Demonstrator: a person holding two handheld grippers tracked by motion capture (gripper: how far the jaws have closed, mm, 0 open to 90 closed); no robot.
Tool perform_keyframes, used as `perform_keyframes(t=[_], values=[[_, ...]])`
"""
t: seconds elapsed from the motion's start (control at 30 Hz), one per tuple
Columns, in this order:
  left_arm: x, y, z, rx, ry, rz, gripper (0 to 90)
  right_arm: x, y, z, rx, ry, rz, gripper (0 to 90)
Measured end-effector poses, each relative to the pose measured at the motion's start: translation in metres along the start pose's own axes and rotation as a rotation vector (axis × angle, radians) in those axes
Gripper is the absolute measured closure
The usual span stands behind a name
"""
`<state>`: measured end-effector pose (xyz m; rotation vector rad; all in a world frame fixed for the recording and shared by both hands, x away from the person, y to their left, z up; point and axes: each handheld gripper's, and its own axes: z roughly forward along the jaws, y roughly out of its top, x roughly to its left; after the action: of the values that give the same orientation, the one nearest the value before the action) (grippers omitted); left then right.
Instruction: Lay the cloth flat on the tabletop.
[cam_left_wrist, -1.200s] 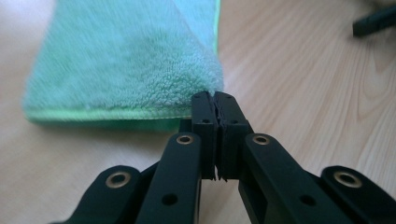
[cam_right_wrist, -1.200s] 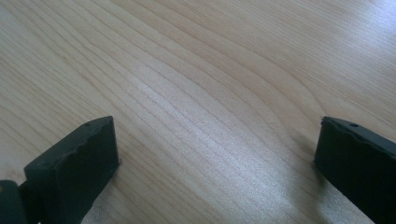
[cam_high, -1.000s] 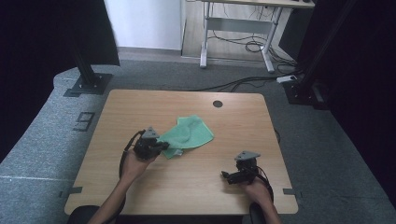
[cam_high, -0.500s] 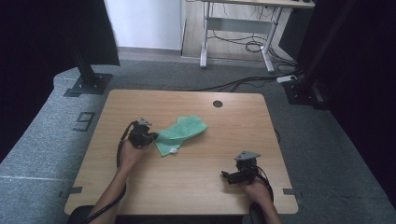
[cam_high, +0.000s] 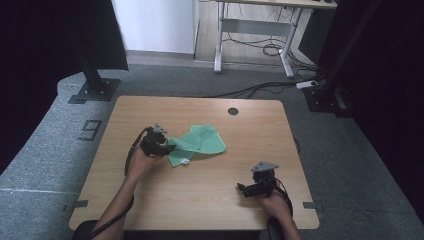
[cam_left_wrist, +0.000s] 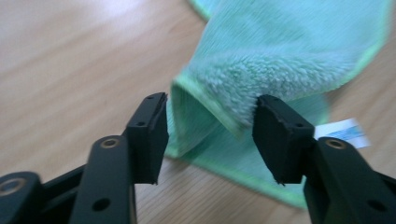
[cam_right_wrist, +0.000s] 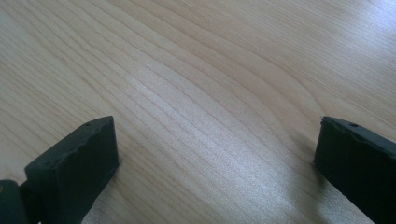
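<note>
Lying crumpled on the worktop (cam_high: 200, 190), green cloth (cam_high: 197, 144), raised fold between parted left hand-held gripper (cam_left_wrist: 210, 135), seemingly untouched; right hand-held gripper (cam_right_wrist: 215, 154) gaping, well apart.

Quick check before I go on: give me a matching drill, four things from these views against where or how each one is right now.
Things:
1. left gripper
2. right gripper
3. green cloth
4. white tag

States:
a. open over bare wood near the table's front right
b. folded over itself, left of the table's middle
c. sticks out from under the cloth's edge
d. jaws apart around a raised fold of cloth

Pairs: 1-d, 2-a, 3-b, 4-c
</note>
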<state>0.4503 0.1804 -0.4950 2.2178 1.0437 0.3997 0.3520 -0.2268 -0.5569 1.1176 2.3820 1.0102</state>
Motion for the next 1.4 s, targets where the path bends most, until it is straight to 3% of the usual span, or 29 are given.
perform_keyframes(t=[0.03, 0.17, 0.23, 0.27, 0.3, 0.37, 0.4, 0.6, 0.77, 1.0, 1.1, 1.23, 1.4], values=[[-0.007, 0.005, -0.004, -0.009, -0.028, 0.019, 42.4, 0.000, 0.000, 0.000, 0.000, 0.000, 0.000, 0.0], [-0.019, 0.009, -0.004, 0.017, -0.033, 0.066, 41.1, 0.000, 0.000, 0.000, 0.000, 0.000, 0.000, 0.0], [-0.020, 0.006, -0.002, 0.030, -0.031, 0.065, 41.5, 0.000, 0.002, -0.001, 0.009, -0.005, 0.007, 4.7], [-0.020, 0.004, -0.002, 0.027, -0.033, 0.058, 41.6, -0.001, 0.004, -0.002, 0.009, -0.007, 0.016, 12.4], [-0.019, 0.002, -0.003, 0.025, -0.038, 0.054, 41.8, -0.003, 0.007, -0.003, 0.002, 0.010, 0.033, 17.6], [-0.018, -0.002, -0.004, 0.017, -0.045, 0.034, 41.9, -0.009, 0.013, 0.000, -0.018, 0.067, 0.098, 18.4], [-0.019, -0.009, -0.006, 0.009, -0.055, 0.029, 41.9, -0.012, 0.017, 0.002, -0.024, 0.072, 0.110, 20.4], [-0.026, -0.029, -0.011, 0.012, -0.069, 0.028, 42.0, -0.022, 0.038, 0.017, -0.012, 0.075, 0.079, 22.0], [-0.034, -0.045, -0.017, -0.006, -0.090, 0.025, 43.5, -0.028, 0.072, 0.035, -0.041, 0.069, 0.050, 39.5], [-0.042, -0.061, -0.020, 0.002, -0.095, 0.042, 46.6, -0.030, 0.105, 0.061, -0.033, 0.050, 0.030, 47.1], [-0.041, -0.067, -0.015, 0.010, -0.095, 0.029, 50.2, -0.030, 0.113, 0.072, -0.017, 0.041, 0.021, 50.4], [-0.043, -0.068, -0.006, 0.025, -0.078, 0.043, 57.3, -0.029, 0.116, 0.085, 0.033, 0.032, 0.004, 58.4], [-0.047, -0.064, -0.002, 0.018, -0.072, 0.048, 76.2, -0.027, 0.112, 0.089, 0.039, 0.064, 0.002, 80.7]])
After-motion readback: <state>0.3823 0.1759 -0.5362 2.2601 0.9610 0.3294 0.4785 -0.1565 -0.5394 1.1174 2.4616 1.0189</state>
